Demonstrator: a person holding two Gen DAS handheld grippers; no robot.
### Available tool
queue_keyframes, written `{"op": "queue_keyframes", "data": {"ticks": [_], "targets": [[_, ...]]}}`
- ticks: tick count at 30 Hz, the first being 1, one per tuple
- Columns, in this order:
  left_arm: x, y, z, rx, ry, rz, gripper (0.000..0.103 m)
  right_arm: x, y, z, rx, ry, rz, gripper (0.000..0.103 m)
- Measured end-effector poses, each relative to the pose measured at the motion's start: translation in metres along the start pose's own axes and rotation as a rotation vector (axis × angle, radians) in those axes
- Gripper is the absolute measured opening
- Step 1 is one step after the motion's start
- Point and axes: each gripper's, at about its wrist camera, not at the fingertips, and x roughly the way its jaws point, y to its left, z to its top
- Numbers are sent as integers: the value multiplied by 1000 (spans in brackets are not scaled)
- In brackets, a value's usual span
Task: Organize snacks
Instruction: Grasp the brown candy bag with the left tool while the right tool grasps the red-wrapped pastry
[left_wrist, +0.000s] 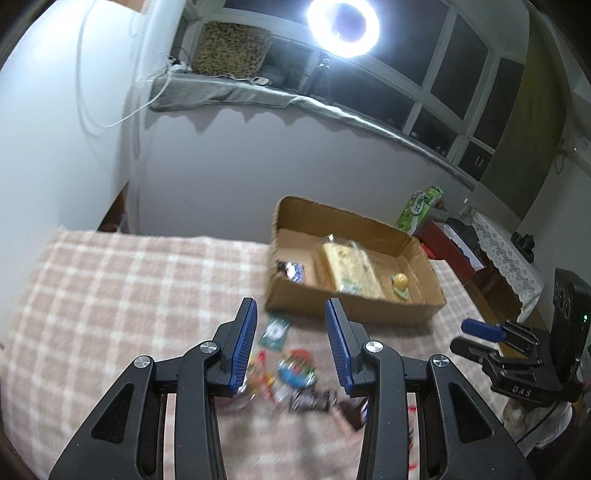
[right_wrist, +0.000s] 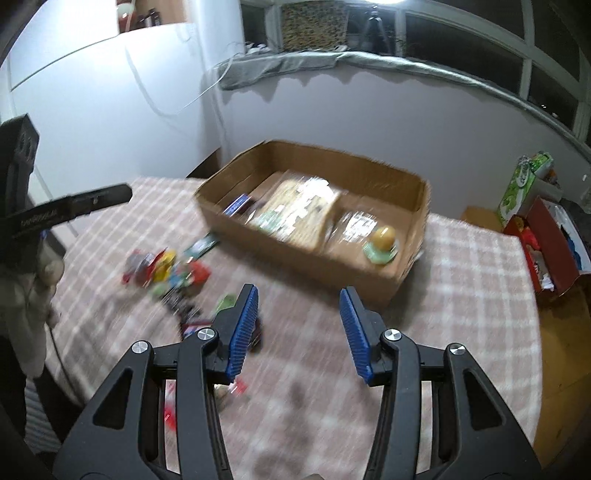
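An open cardboard box stands on a pink checked cloth. Inside lie a large pale packet, a small blue packet and a yellow round snack. Loose small snack packets lie on the cloth in front of the box. My left gripper is open and empty above those packets. My right gripper is open and empty above bare cloth, right of the packets; it also shows in the left wrist view.
A green carton and a red box stand right of the cloth. A grey-draped window sill runs along the back wall. A ring light shines above.
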Motion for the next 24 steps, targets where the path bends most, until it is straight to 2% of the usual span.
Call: {"op": "queue_keyframes", "data": {"ticks": [5, 7, 8, 9, 10, 13, 15, 18, 24], "targets": [[-10, 16, -18, -18, 19, 17, 37, -3, 19, -27, 16, 48, 47, 48], [-11, 21, -25, -24, 32, 27, 37, -2, 25, -37, 45, 71, 69, 56], [-10, 24, -27, -29, 38, 31, 37, -2, 28, -42, 60, 75, 74, 68], [-10, 26, -30, -33, 40, 32, 37, -3, 31, -46, 72, 73, 78, 75], [-9, 28, -32, -41, 45, 33, 37, -2, 33, -48, 76, 72, 80, 76], [-2, 33, -35, -45, 66, 31, 38, 3, 45, -55, 60, 81, 58, 76], [4, 39, -35, -58, 77, 32, 43, 8, 52, -57, 55, 91, 52, 76], [21, 48, -32, -76, 112, 32, 43, 19, 62, -62, 49, 116, 52, 76], [54, 66, -31, -141, 196, 5, 43, 31, 79, -67, -14, 119, -14, 76]]}}
